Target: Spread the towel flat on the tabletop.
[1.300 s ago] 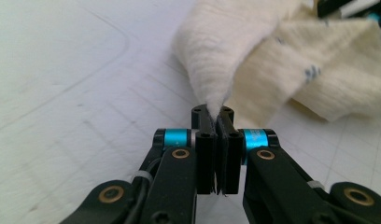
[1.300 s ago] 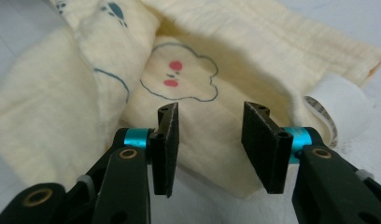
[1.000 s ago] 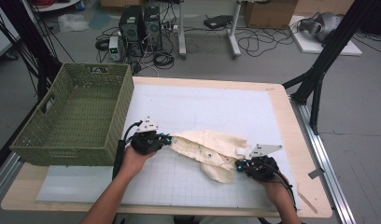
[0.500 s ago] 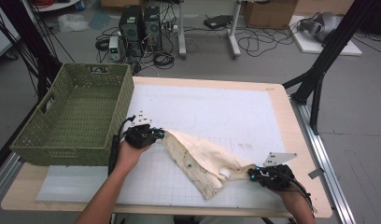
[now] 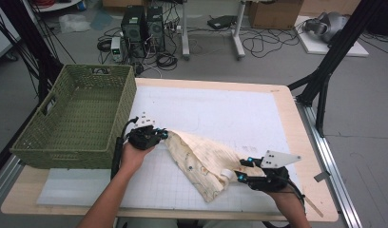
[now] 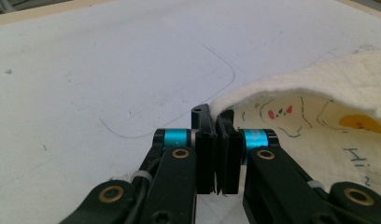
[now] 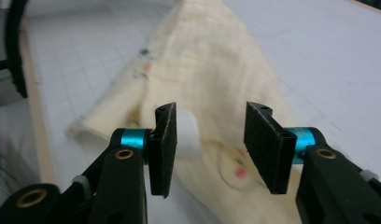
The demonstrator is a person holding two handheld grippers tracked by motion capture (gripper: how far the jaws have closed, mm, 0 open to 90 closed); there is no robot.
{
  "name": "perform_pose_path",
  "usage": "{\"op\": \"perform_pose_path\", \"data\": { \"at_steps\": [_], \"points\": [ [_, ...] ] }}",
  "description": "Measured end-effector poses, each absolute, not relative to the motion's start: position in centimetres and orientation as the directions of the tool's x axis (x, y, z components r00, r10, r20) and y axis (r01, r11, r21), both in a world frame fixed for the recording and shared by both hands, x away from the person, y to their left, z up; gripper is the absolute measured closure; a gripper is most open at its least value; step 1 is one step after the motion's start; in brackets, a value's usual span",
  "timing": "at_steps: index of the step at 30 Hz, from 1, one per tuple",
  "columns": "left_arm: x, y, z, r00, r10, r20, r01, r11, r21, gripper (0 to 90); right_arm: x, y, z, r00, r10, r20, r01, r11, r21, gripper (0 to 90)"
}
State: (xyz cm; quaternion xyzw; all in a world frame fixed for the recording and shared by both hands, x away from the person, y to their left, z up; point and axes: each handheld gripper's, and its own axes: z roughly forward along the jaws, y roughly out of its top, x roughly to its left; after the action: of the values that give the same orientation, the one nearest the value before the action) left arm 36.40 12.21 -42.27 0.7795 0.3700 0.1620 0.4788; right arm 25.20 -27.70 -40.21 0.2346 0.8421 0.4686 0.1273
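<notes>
The table (image 5: 296, 142) carries a white gridded mat (image 5: 230, 118) across most of its top. At its left edge stands a green wicker basket (image 5: 78, 123), just beside the left hand. A cream printed cloth (image 5: 201, 161) lies stretched slantwise on the mat between the two hands, nothing lying across it. The left tongs (image 5: 159, 135) are clamped tight on the cloth's upper corner, jaws pressed together. The right tongs (image 5: 239, 173) stand wide apart at the cloth's lower end, gripping nothing; a small white tag (image 7: 186, 135) sits against one jaw.
</notes>
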Motion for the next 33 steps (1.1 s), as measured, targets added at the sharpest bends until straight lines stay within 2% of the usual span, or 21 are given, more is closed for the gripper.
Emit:
{"op": "perform_pose_path", "data": {
  "at_steps": [7, 8, 10, 11, 13, 18, 23, 28, 30, 31, 32, 33],
  "points": [
    [36.4, 12.3, -42.2, 0.673, 0.733, -0.103, 0.418, -0.261, 0.87, 87.2, 26.2, -23.8, -42.1, -0.902, 0.431, 0.019, 0.278, 0.547, 0.79, 54.7],
    [36.4, 12.3, -42.2, 0.673, 0.732, -0.102, 0.418, -0.263, 0.869, 87.2, 26.4, -23.3, -42.5, -0.909, 0.418, 0.013, 0.274, 0.572, 0.773, 58.1],
    [36.4, 12.4, -42.2, 0.671, 0.734, -0.105, 0.419, -0.258, 0.871, 87.2, 26.7, -22.8, -42.9, -0.911, 0.411, 0.014, 0.284, 0.605, 0.744, 76.0],
    [36.4, 12.5, -42.2, 0.671, 0.734, -0.104, 0.419, -0.259, 0.87, 87.2, 26.9, -22.7, -42.9, -0.909, 0.417, -0.003, 0.28, 0.616, 0.737, 81.0],
    [36.5, 12.5, -42.3, 0.669, 0.736, -0.105, 0.422, -0.259, 0.869, 87.2, 27.4, -22.8, -42.5, -0.898, 0.44, -0.011, 0.286, 0.602, 0.745, 83.6],
    [36.6, 12.2, -42.5, 0.675, 0.73, -0.11, 0.425, -0.262, 0.867, 86.3, 29.2, -23.8, -41.3, -0.849, 0.527, -0.042, 0.312, 0.564, 0.765, 84.4],
    [36.6, 11.8, -42.7, 0.679, 0.729, -0.09, 0.421, -0.286, 0.861, 85.8, 33.5, -25.4, -40.2, -0.761, 0.647, -0.057, 0.366, 0.5, 0.785, 84.8],
    [36.8, 11.7, -42.9, 0.671, 0.736, -0.092, 0.429, -0.284, 0.857, 83.7, 36.4, -26.3, -40.0, -0.689, 0.721, -0.072, 0.4, 0.461, 0.793, 84.9],
    [36.8, 11.7, -42.9, 0.66, 0.745, -0.094, 0.434, -0.276, 0.857, 78.7, 38.3, -27.0, -40.0, -0.623, 0.778, -0.087, 0.439, 0.439, 0.784, 84.9],
    [36.8, 11.7, -42.9, 0.66, 0.746, -0.09, 0.432, -0.28, 0.857, 78.7, 38.3, -27.0, -40.0, -0.623, 0.778, -0.087, 0.439, 0.439, 0.784, 84.9],
    [36.8, 11.6, -42.9, 0.649, 0.757, -0.076, 0.432, -0.285, 0.856, 73.4, 39.4, -27.4, -40.0, -0.582, 0.808, -0.096, 0.454, 0.421, 0.786, 84.9],
    [36.8, 11.6, -42.9, 0.649, 0.757, -0.076, 0.432, -0.285, 0.856, 69.1, 39.4, -27.4, -40.0, -0.582, 0.808, -0.096, 0.454, 0.421, 0.786, 84.9]
  ]
}}
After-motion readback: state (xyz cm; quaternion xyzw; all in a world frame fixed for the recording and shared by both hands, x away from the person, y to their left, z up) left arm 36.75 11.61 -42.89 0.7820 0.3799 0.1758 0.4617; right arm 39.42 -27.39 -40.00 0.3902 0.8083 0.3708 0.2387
